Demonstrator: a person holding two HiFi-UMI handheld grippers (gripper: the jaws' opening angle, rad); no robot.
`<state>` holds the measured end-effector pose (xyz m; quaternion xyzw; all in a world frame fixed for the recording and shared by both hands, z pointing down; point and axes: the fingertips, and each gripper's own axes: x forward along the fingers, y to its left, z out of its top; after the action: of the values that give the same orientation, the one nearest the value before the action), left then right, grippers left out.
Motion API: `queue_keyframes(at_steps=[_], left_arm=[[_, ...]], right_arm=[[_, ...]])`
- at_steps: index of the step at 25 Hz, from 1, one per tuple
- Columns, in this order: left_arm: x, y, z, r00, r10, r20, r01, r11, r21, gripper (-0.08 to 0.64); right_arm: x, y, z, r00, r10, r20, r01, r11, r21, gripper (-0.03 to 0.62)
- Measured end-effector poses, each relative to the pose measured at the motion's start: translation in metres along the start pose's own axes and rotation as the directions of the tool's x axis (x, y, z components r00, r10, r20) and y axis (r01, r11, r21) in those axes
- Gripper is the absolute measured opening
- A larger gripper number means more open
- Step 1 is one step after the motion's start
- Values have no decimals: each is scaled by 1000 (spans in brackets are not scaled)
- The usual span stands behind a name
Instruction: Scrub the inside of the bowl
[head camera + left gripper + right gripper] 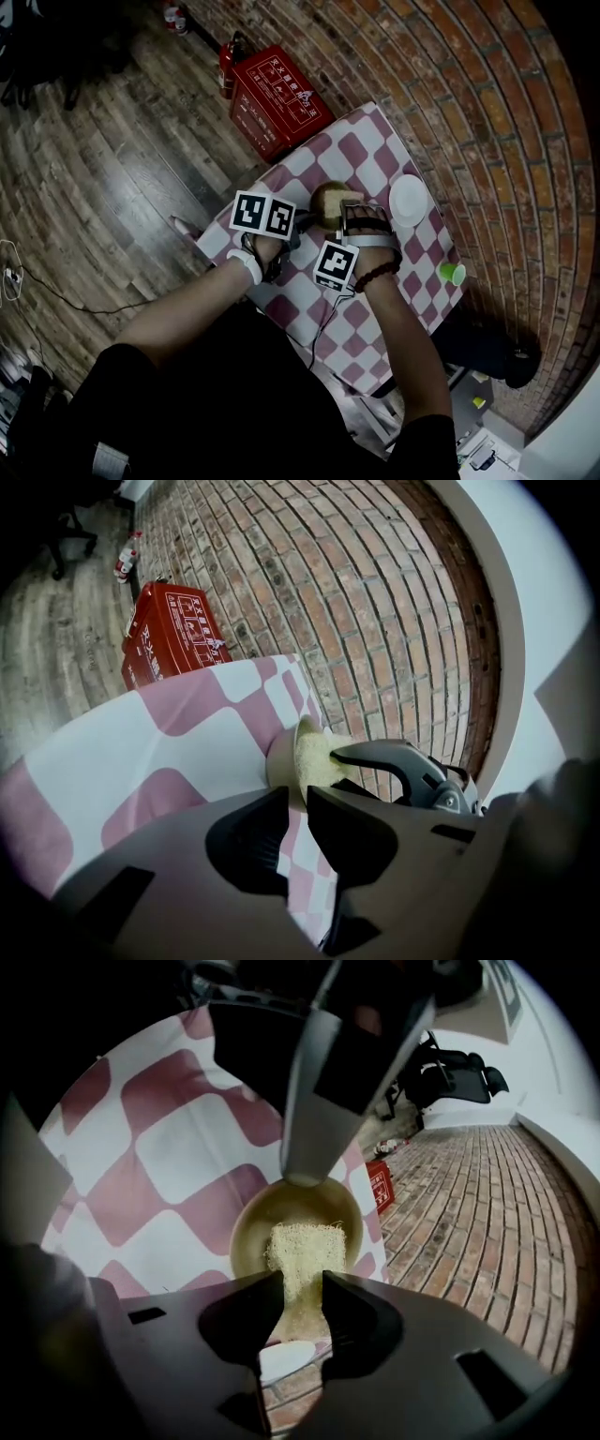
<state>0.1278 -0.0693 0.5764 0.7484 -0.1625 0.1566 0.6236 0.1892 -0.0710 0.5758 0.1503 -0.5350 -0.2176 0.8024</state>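
A tan bowl (325, 202) stands on the pink-and-white checked table (375, 150). A yellow scrub sponge (302, 1246) rests inside the bowl (281, 1213), and my right gripper (302, 1286) is shut on its near end. My left gripper (298, 797) is shut on the bowl's rim (279, 757); in the right gripper view one of its fingers (314, 1119) reaches down onto the far rim. In the left gripper view the sponge (317, 757) shows over the rim with the right gripper's finger (398, 761) on it. In the head view both grippers, left (302, 223) and right (352, 212), meet at the bowl.
A white plate (409, 200) lies to the right of the bowl, and a green cup (452, 273) stands near the table's right edge. A brick wall (469, 84) runs behind the table. A red box (277, 98) sits on the wooden floor to the left.
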Motion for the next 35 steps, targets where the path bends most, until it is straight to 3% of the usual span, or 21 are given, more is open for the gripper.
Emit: queue_keyframes(at_steps=[4,9,14,21,23,26,28,35], left_arm=[[-1,1,2,1000,3,5,-3,1000,-3,60],[0,-1,1,1000,5,-6,-5,1000,7,60],[-1,0,1,1000,8,-11,-8,1000,9,60],[1,-2,1,1000,4,-9,-4,1000,5,60],[3,-2,1,1000,4,-8,-4,1000,2,60],[3,-1,-1,1000,10,-11,-10,1000,-3,60],[4,-2,-3,1000,14,-13,-14,1000,-2,60],[5,-7,-11,999,11,-32,-11,1000,13,60]], right_arm=[[-11,13,6,999,-12,49,16,996,-84,138],[-7,8,22,996,-37,78,34,999,40,138],[2,-11,8,998,-56,33,52,991,120,138],[-2,-1,-17,998,-60,30,60,998,5,138],[-6,7,-11,996,-66,57,68,997,-27,138],[-15,9,15,986,-97,132,98,995,4,138],[-13,11,21,989,-80,121,81,997,-6,138],[2,-12,11,994,-82,71,69,982,176,138]])
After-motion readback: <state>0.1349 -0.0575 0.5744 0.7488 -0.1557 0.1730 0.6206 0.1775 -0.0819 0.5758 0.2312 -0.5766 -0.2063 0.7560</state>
